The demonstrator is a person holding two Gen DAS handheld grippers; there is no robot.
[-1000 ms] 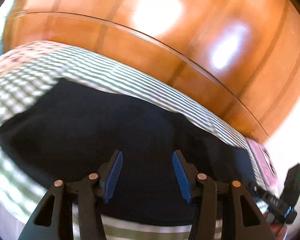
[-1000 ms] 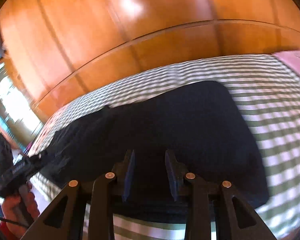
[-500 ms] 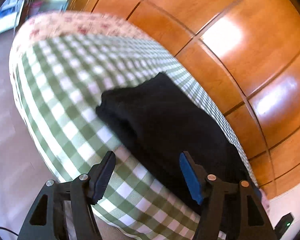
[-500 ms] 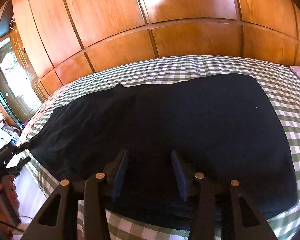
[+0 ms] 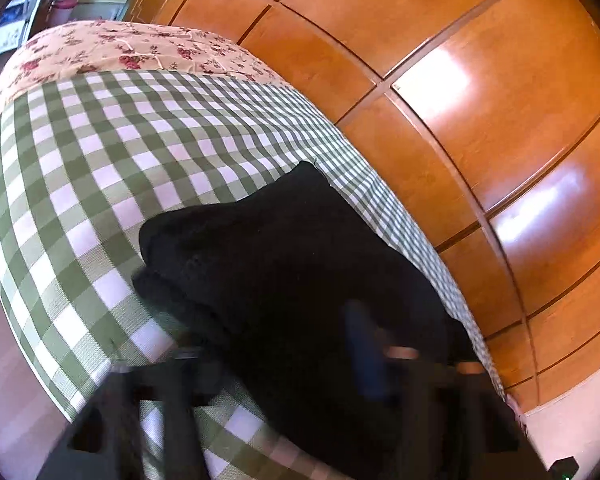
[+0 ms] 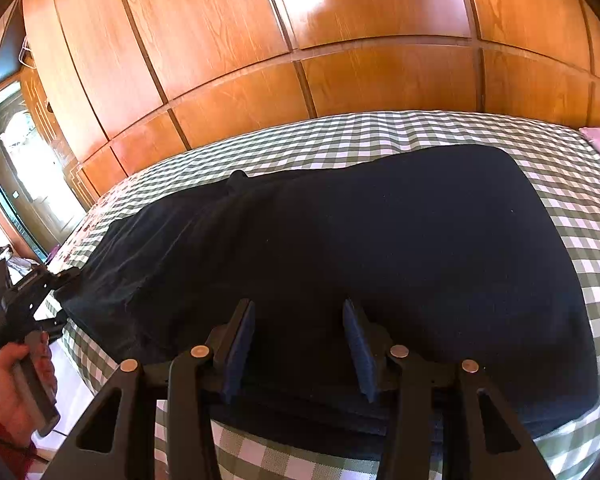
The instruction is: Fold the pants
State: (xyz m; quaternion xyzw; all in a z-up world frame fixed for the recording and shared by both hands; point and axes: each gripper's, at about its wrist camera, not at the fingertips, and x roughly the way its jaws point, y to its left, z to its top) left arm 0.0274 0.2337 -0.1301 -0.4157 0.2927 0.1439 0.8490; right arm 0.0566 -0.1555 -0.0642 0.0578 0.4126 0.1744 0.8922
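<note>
Now, pants (image 6: 340,248): flat on bed (image 6: 380,128), under both tongs.
Left tongs (image 5: 284,360): closing at hem, blurred; earlier wider.
Right tongs (image 6: 298,344): apart, unmoved.

Black pants (image 6: 340,240), green-white checked bedcover (image 5: 112,168), orange wood panels (image 6: 240,40)

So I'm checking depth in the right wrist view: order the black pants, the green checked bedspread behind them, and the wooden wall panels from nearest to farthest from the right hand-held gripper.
1. Black pants, directly under and ahead of the right hand-held gripper.
2. Green checked bedspread, the strip beyond the pants.
3. Wooden wall panels, behind the bed, farthest.
</note>
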